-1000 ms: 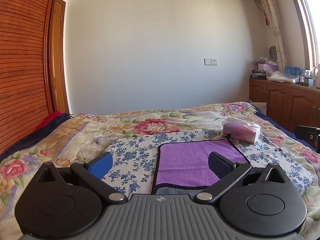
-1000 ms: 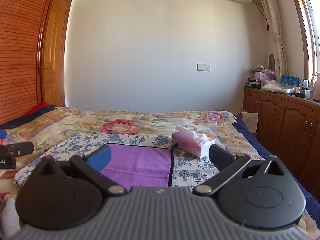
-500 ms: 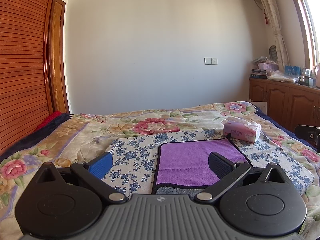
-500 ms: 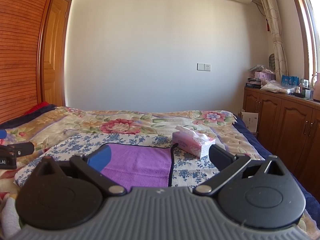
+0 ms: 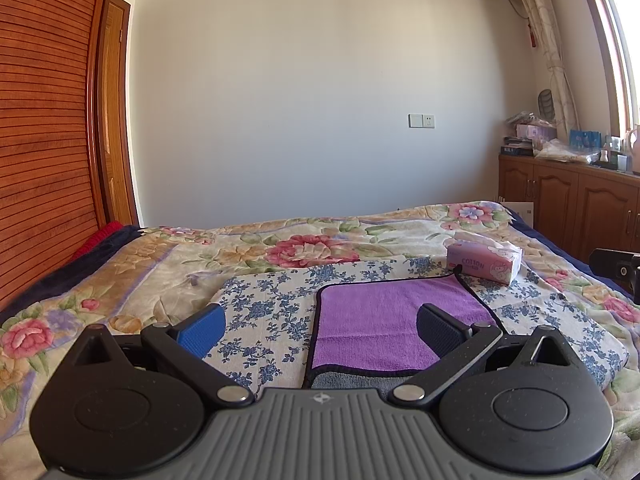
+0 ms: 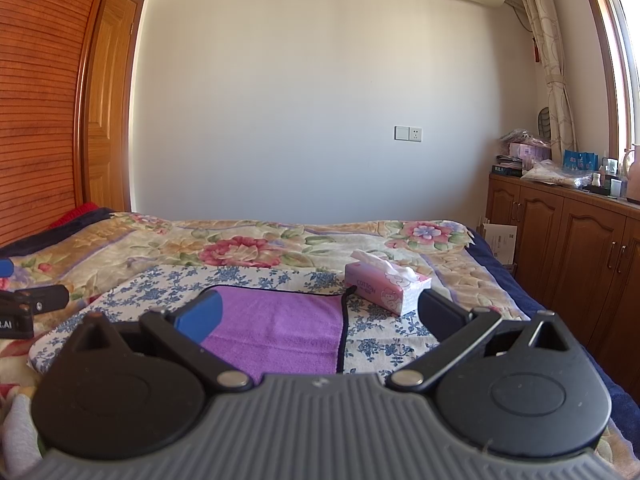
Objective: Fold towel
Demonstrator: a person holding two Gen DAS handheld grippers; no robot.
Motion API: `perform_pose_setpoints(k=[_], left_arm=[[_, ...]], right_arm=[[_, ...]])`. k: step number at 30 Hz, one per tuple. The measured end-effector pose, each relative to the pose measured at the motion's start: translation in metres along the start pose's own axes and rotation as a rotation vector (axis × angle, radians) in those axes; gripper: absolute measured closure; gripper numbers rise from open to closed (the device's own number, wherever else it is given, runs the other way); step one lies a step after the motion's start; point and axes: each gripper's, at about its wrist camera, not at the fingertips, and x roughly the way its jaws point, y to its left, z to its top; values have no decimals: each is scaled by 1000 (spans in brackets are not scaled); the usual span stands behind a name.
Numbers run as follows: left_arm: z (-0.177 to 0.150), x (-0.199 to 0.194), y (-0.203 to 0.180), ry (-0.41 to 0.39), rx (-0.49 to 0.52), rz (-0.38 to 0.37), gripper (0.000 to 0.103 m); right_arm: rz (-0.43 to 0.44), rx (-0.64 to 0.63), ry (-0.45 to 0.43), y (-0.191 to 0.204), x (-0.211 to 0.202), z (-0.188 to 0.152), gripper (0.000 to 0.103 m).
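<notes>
A: So, where's the towel?

B: Flat on the blue-flowered cloth on the bed, near me, tissue box just beside its far right corner. Both my left gripper and right gripper have fingers spread wide, holding nothing.

A: Next step?

B: I'd pinch both near corners low. Its long axis seems to run left-right, hanging loop far right.
</notes>
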Motion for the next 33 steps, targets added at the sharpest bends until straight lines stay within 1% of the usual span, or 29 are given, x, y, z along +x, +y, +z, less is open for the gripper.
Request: perform_pose_setpoints(k=[23,28,33], left_arm=[[-1,1,1,5,1,1,0],[-7,2,3,15,3,-2,0],[-9,4,2,32,14,-9,0]], right_arm=[[3,-2,5,1,1,0,0],[6,-10,23,5,5,-6,0],[17,-14,36,5,8,-4,0]])
